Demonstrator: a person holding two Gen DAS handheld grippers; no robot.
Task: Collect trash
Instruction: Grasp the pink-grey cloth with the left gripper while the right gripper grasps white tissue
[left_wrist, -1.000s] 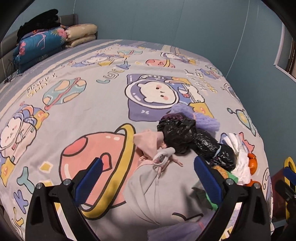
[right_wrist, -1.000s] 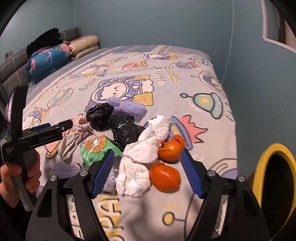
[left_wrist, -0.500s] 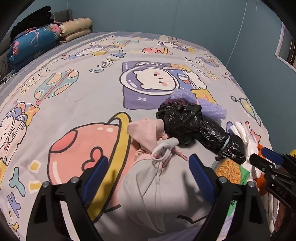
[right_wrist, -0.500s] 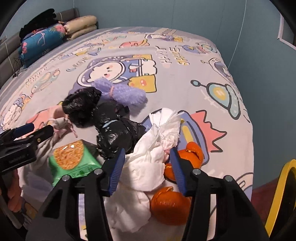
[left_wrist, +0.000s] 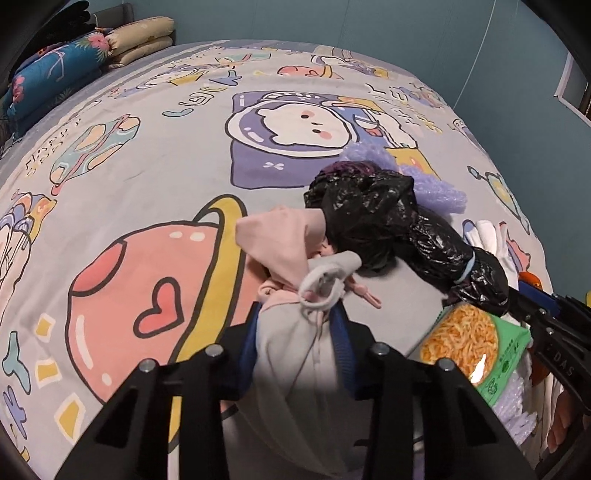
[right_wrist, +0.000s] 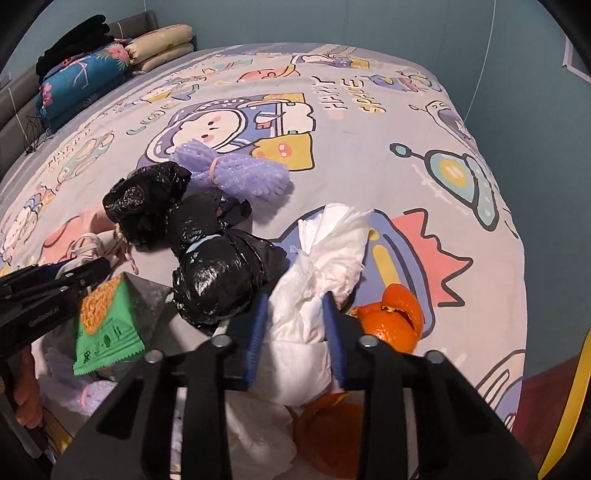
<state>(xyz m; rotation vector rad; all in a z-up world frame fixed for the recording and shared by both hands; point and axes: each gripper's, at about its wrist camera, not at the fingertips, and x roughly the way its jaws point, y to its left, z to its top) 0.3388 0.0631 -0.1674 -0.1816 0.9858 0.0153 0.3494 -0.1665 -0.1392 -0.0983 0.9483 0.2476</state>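
— On the cartoon bedsheet (left_wrist: 155, 177), what has the left gripper (left_wrist: 299, 325) got?
— Its 2 blue pads are clamped on the grey cloth bundle (left_wrist: 295, 354), beside the black bags (left_wrist: 373, 218).
— And the right gripper (right_wrist: 293, 332)?
— Squeezed onto the white tissue wad (right_wrist: 325, 258), between the black bags and the orange peel (right_wrist: 395, 317), near the green snack packet (right_wrist: 105, 325).
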